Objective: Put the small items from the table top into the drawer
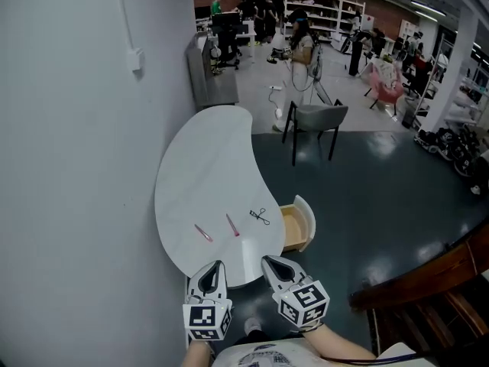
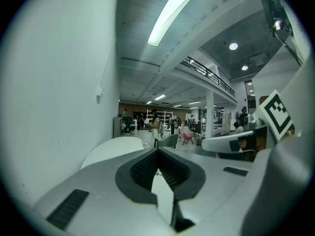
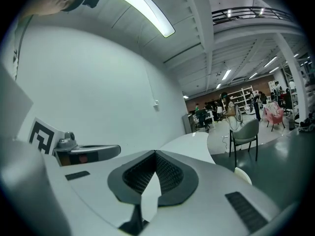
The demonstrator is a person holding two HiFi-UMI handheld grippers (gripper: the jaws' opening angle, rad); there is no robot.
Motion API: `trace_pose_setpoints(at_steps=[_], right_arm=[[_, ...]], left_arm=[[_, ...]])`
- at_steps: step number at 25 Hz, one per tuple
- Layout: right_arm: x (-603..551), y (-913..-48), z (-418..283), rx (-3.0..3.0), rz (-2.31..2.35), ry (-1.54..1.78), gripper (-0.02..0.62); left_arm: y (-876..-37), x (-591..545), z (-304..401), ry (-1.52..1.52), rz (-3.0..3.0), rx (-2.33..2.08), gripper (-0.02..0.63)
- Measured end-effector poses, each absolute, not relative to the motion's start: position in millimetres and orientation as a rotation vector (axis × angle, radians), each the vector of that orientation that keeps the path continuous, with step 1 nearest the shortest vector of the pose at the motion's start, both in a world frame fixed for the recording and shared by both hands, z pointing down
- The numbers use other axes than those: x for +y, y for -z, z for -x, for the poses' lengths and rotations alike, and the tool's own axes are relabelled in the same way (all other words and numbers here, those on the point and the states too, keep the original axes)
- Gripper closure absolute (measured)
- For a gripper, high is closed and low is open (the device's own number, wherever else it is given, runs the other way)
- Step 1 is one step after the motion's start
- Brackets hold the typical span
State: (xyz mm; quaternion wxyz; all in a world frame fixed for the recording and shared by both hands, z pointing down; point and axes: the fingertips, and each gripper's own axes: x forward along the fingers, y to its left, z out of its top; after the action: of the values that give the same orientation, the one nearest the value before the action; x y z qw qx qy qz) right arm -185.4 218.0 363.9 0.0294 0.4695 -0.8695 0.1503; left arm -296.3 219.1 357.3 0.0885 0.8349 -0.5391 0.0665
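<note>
The left gripper (image 1: 215,267) and right gripper (image 1: 270,261), both closed and empty, should be opened before the pink items (image 1: 203,233) and black item (image 1: 260,216) by the table's (image 1: 206,159) near edge, beside the open drawer (image 1: 306,219), are reached

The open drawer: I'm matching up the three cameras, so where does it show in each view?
Head view: open drawer at lower centre, on the white table's right edge.
Left gripper view: not in it.
Right gripper view: only its rounded front, low right, beside the table.
Shared landmark: the grey chair beyond the table.
</note>
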Motion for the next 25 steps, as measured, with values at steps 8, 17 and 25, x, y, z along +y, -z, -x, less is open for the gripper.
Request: trace_pose_setpoints(at_steps=[8, 17, 25], right_arm=[[186, -364, 186, -2.652, -1.473, -0.460, 0.575], [143, -372, 182, -2.652, -1.426, -0.479, 0.575], [71, -378, 160, -2.673, -1.357, -0.496, 0.575]], left_arm=[[-363, 186, 307, -0.190, -2.465, -1.598, 0.591], [-375, 150, 304, -0.205, -2.406, -1.621, 0.591], [-375, 85, 280, -0.222, -2.383, -1.673, 0.591]])
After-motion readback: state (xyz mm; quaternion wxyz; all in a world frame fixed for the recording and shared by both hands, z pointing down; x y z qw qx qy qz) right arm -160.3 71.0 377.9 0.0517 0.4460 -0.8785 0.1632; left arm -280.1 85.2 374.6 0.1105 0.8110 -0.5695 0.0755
